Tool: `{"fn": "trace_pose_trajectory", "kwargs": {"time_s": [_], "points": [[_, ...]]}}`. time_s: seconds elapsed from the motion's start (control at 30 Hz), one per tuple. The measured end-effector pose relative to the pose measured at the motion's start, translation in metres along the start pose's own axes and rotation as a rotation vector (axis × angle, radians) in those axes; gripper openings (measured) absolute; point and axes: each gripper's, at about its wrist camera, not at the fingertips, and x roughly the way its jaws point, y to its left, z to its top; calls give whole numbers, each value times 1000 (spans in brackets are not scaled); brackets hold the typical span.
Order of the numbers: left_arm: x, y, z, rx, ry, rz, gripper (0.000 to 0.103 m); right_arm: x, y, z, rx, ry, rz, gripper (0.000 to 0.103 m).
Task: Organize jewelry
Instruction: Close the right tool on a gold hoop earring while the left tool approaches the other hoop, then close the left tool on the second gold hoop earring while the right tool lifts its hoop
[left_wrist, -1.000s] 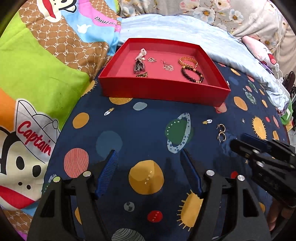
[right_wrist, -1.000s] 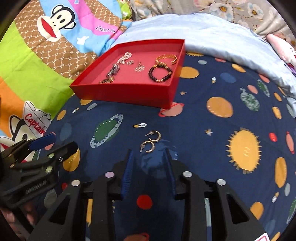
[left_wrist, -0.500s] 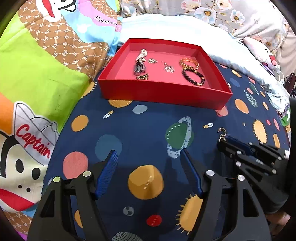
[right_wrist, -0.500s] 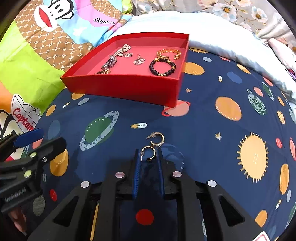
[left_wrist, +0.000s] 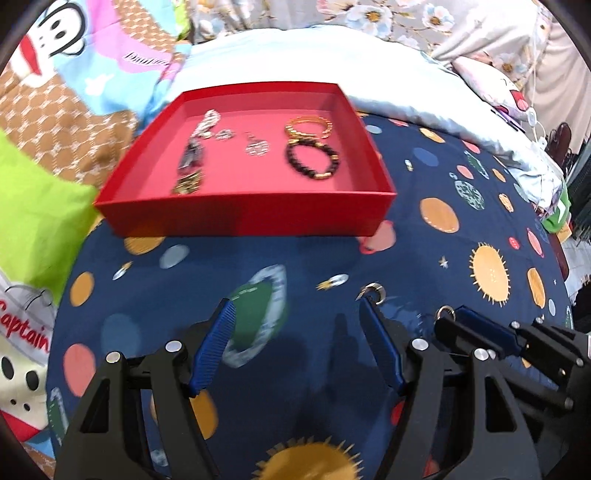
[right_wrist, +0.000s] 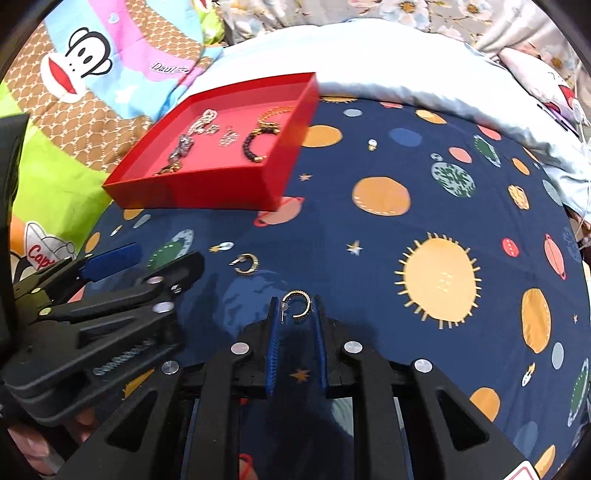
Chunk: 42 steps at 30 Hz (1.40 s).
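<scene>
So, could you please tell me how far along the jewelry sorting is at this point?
Mostly done: the red tray already holds two bracelets, a pendant and a chain cluster. In hand: the right gripper has its jaws closed on one gold hoop earring. Left: the second hoop earring lies on the space-print bedspread, near the open left gripper.

The cartoon quilt (left_wrist: 26, 328) reads "Captain".

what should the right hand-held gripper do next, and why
Probably carry it to the red tray. The right hand-held gripper looks closed on one hoop earring, seemingly lifted off the bedspread; the other hoop earring still lies there.
</scene>
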Motion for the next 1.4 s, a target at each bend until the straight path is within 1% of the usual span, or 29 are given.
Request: {"fn": "trace_pose_trajectory", "kwargs": {"time_s": [0.13, 0.17, 0.2, 0.23, 0.27, 0.3, 0.37, 0.4, 0.43, 0.53, 0.57, 0.77, 0.97, 1.17, 1.3, 1.4], "points": [[15, -14, 6, 7, 13, -2, 64, 3, -13, 0, 23, 9, -7, 15], [20, -18, 7, 15, 17, -2, 58, 4, -15, 0, 26, 11, -9, 15], [25, -22, 7, 27, 23, 4, 50, 4, -17, -1, 29, 11, -9, 15], [30, -25, 7, 42, 33, 11, 48, 5, -19, 0, 33, 11, -8, 15], [30, -28, 6, 50, 12, 16, 44, 5, -19, 0, 34, 11, -8, 15], [30, -30, 6, 60, 13, 15, 35, 6, -20, 0, 35, 11, -8, 15], [29, -31, 7, 74, 19, -8, 22, 6, -20, 1, 35, 10, -8, 15], [28, -30, 7, 77, 20, -14, 13, 7, -19, 1, 35, 11, -5, 15], [28, -29, 6, 78, 23, -22, 8, 7, -19, 1, 34, 11, -2, 15], [24, -17, 4, 50, 37, -42, 2, 6, -15, 3, 27, 9, 10, 15], [21, -9, 3, 31, 42, -50, 1, 6, -13, 3, 25, 9, 14, 15], [10, 36, -14, -52, 58, -25, 0, 7, 0, 6, 4, 13, 43, 15], [0, 75, -26, -142, 73, -32, 0, 8, 21, 7, -35, 18, 74, 15], [-8, 90, -31, -171, 75, -43, 0, 8, 34, 7, -58, 19, 90, 15], [-15, 89, -31, -169, 68, -54, 0, 7, 38, 8, -63, 16, 94, 15], [-18, 84, -32, -167, 64, -87, 1, 6, 38, 8, -61, 17, 96, 15]]}}
